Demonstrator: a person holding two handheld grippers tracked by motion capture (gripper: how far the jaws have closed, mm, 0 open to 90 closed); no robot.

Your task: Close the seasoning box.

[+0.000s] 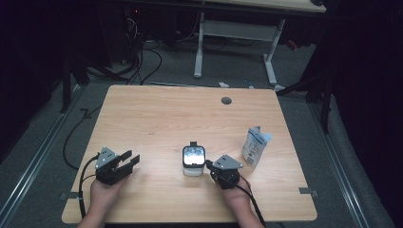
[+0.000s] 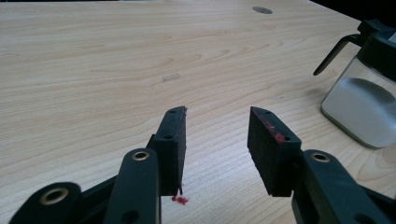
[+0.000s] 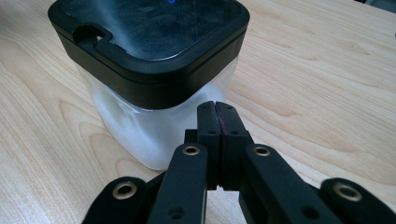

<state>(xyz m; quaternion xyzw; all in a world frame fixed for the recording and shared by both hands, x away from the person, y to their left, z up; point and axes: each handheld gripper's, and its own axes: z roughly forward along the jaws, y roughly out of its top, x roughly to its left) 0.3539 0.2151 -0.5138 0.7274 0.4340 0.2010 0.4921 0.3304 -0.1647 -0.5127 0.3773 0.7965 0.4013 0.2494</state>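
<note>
A square jar (image 1: pixel 194 159) with a black lid and white contents stands near the table's front middle. In the right gripper view the jar (image 3: pixel 154 70) looms close, and my right gripper (image 3: pixel 217 112) is shut with its pads pressed together, tips at the jar's wall. The high view puts the right gripper (image 1: pixel 209 164) just right of the jar. My left gripper (image 1: pixel 130 158) rests at the front left, open with nothing between its pads (image 2: pixel 217 135). The jar (image 2: pixel 364 93) shows at the right edge of the left gripper view.
A white and blue pouch (image 1: pixel 255 146) stands upright to the right of the jar. The wooden table (image 1: pixel 157 118) has a round cable hole (image 1: pixel 226 100) near its far edge. Beyond it are a white desk frame and cables on the floor.
</note>
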